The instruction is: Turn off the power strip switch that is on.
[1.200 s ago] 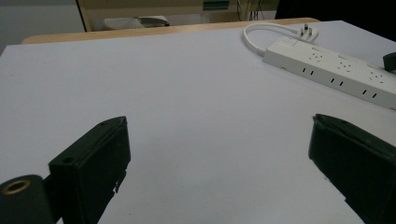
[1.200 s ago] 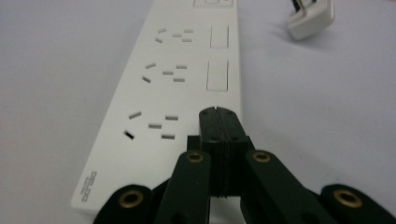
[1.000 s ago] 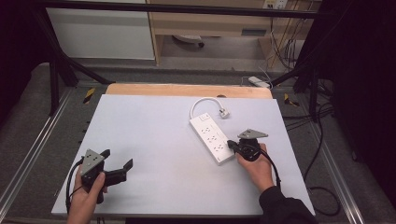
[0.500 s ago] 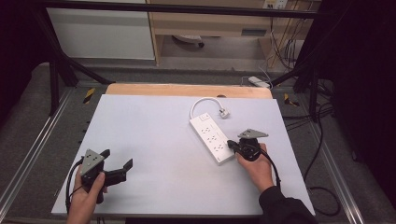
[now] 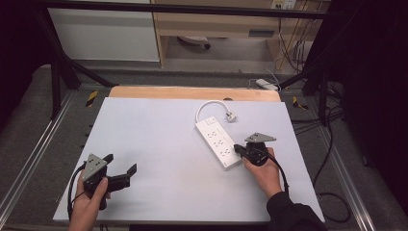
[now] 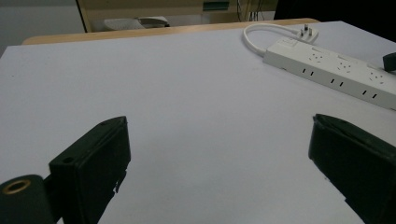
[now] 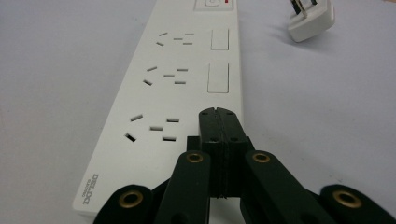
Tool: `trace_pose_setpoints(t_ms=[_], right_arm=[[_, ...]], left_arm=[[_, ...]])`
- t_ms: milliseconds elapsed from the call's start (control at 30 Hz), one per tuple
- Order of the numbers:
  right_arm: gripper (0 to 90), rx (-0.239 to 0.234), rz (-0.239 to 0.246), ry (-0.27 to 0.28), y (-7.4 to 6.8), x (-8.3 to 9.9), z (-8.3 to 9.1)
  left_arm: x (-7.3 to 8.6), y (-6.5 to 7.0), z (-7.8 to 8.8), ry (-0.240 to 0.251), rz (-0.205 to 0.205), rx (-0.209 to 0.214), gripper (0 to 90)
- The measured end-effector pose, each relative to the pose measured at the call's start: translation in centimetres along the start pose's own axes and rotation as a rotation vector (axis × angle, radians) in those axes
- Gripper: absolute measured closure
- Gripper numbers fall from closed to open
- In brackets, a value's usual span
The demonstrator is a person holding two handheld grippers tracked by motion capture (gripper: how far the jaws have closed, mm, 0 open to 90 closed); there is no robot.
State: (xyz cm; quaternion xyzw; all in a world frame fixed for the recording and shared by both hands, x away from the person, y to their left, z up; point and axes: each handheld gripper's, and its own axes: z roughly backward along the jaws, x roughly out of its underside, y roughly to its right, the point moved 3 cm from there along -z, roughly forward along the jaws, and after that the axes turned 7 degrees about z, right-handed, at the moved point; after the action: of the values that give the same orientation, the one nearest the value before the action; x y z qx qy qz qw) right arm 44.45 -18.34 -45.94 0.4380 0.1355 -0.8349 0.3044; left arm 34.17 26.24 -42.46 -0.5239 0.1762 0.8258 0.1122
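- High view: the white power strip (image 5: 219,143) lies right of the bench's (image 5: 159,125) middle, its plug (image 5: 231,116) toward the far edge. The right tongs (image 5: 239,150) rest at the strip's near end; the left tongs (image 5: 120,168) sit by the near left corner.
- Left gripper view: the left tongs (image 6: 217,154) stand wide apart over bare bench, nothing between.
- Right gripper view: the right tongs (image 7: 219,116) are pressed together, tips over the strip's (image 7: 173,84) near end.

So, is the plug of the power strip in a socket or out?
Out. The plug lies loose on the table beside the power strip, prongs bare in the right gripper view, its cord looping back to the strip.
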Motion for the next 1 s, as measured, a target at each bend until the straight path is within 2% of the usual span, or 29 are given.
trace_pose_setpoints(t_ms=[300,1000], right_arm=[[90.0,-0.001,-0.003,0.012,0.0,-0.3,0.1],[82.5,0.0,-0.005,0.048,-0.2,-1.5,0.0]], left_arm=[[0.0,0.0,0.0,0.001,0.001,0.001,5.7],[0.0,0.0,0.0,0.0,-0.002,0.001,5.7]])
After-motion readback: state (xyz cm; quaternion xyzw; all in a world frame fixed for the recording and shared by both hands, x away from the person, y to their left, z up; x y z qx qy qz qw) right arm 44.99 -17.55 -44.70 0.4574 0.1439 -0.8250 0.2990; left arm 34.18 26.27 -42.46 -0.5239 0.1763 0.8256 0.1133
